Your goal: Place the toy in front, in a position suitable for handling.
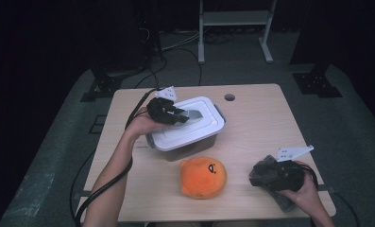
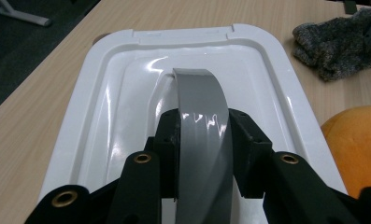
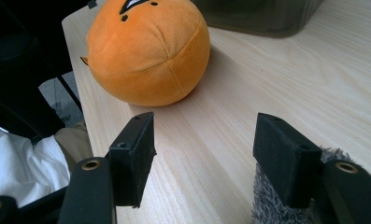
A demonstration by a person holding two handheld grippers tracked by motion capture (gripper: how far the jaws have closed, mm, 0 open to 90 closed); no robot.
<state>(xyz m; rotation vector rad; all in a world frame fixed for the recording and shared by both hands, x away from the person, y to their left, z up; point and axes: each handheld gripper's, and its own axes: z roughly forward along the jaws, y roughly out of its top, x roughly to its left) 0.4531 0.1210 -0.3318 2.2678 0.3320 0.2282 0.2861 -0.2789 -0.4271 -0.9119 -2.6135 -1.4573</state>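
Left jaws pinch the grey handle (image 2: 203, 135) on the white lid (image 2: 122, 88); right jaws spread over bare worktop.

Left gripper (image 1: 168, 112) sits atop the lidded box (image 1: 187, 142), mid-worktop (image 1: 260, 123), handle raised between its pads. Right gripper (image 3: 204, 154) low at the near right corner, nothing between its jaws; a grey fuzzy cloth (image 3: 272, 207), possibly a glove, lies by one jaw. Orange plush (image 1: 203, 177) just in front of the box.
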